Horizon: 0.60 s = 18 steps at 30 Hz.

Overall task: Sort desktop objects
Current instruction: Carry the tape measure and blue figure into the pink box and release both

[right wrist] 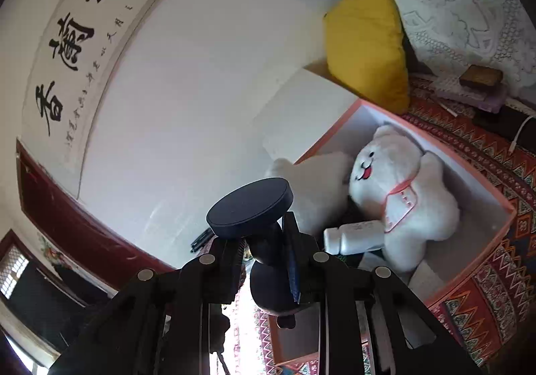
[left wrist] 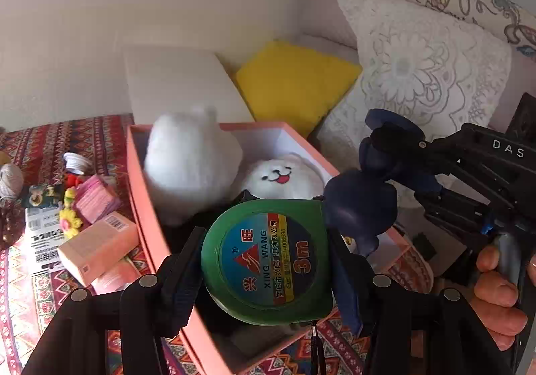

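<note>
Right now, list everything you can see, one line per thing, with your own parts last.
tape measure: 1, green, gripped above the box
phone mount: 1, dark blue, gripped above the box's edge
box: 1, pink, open on the patterned cloth
plush toys: 2, white, inside the box
bottle: 1, white, lying in the box by the smiling plush
small carton: 1, pink, left of the box
cushion: 1, yellow, behind the box
lace pillow: 1, white, right of the cushion
calligraphy scroll: 1, black on white, on the wall
left gripper: shut on tape measure
right gripper: shut on phone mount
hand: on the right gripper's handle
</note>
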Tool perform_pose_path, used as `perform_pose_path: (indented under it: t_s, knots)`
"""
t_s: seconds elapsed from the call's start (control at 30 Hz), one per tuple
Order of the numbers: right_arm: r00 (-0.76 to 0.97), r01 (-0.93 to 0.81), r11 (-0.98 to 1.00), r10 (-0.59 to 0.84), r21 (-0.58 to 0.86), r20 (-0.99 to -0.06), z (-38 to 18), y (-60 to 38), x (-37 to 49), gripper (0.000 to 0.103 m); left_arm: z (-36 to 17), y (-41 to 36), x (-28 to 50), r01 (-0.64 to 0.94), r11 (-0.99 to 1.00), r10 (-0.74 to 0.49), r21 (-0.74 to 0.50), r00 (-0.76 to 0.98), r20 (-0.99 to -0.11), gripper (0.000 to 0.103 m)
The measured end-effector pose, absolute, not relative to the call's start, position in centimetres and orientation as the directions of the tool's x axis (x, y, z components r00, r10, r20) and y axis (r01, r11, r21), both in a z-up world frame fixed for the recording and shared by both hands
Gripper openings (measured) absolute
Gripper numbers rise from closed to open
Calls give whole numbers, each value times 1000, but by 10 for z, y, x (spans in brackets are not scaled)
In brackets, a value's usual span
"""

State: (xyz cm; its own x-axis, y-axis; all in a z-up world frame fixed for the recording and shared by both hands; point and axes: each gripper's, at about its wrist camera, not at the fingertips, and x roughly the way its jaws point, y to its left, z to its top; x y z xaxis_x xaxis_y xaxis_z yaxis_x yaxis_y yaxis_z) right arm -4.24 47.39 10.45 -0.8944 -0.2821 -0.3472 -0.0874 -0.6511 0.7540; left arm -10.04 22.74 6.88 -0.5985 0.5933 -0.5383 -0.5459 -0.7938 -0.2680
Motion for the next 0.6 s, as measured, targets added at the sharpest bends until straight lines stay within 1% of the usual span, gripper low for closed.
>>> perform_pose_path:
  t_s: [0.07, 0.1, 0.13, 0.17, 0.2, 0.23, 0.27, 0.3, 0.33, 0.37, 0.4, 0.5, 0.6]
  knots:
    - [-876, -148, -662, -257, 735, -408, 97, 475, -48, 25, 67, 239, -106, -540, -806, 573, -244, -606, -552, 59]
    - [-865, -177, -667, -245, 723, -438, 93, 475, -51, 27, 67, 244, -109, -532, -816, 556, -227, -614, -561, 62]
    - [-853, -207, -672, -232, 711, -467, 89, 476, -54, 28, 67, 246, -111, -520, -828, 536, -210, -625, -567, 70]
    - [-840, -236, -676, -219, 698, -496, 86, 476, -57, 30, 68, 247, -112, -504, -840, 518, -198, -640, -568, 86]
    - [-826, -264, -680, -206, 684, -524, 82, 477, -60, 31, 70, 244, -112, -491, -850, 506, -193, -656, -559, 99]
    - [-811, -293, -683, -193, 669, -552, 78, 477, -63, 32, 71, 240, -111, -483, -855, 501, -191, -671, -546, 101]
    - [-795, -320, -686, -180, 653, -579, 74, 478, -66, 33, 73, 236, -110, -476, -860, 494, -185, -684, -537, 101]
    - [-795, -328, -682, -174, 654, -581, 73, 479, -66, 51, 72, 233, -110, -467, -865, 485, -180, -691, -536, 101]
    - [-819, -308, -673, -171, 672, -547, 77, 478, -62, 74, 72, 229, -110, -459, -871, 475, -176, -697, -537, 101]
    - [-838, -299, -678, -149, 671, -524, 83, 477, -57, 83, 70, 225, -111, -452, -874, 471, -179, -698, -540, 101]
    - [-856, -290, -683, -128, 670, -500, 88, 475, -52, 90, 69, 220, -112, -446, -876, 469, -185, -697, -542, 101]
    - [-884, -269, -738, -67, 619, -463, 105, 461, -44, 90, 63, 204, -116, -413, -888, 451, -201, -701, -552, 101]
    - [-886, -215, -738, -127, 639, -446, 106, 444, -49, 90, 56, 187, -118, -386, -897, 437, -216, -704, -560, 101]
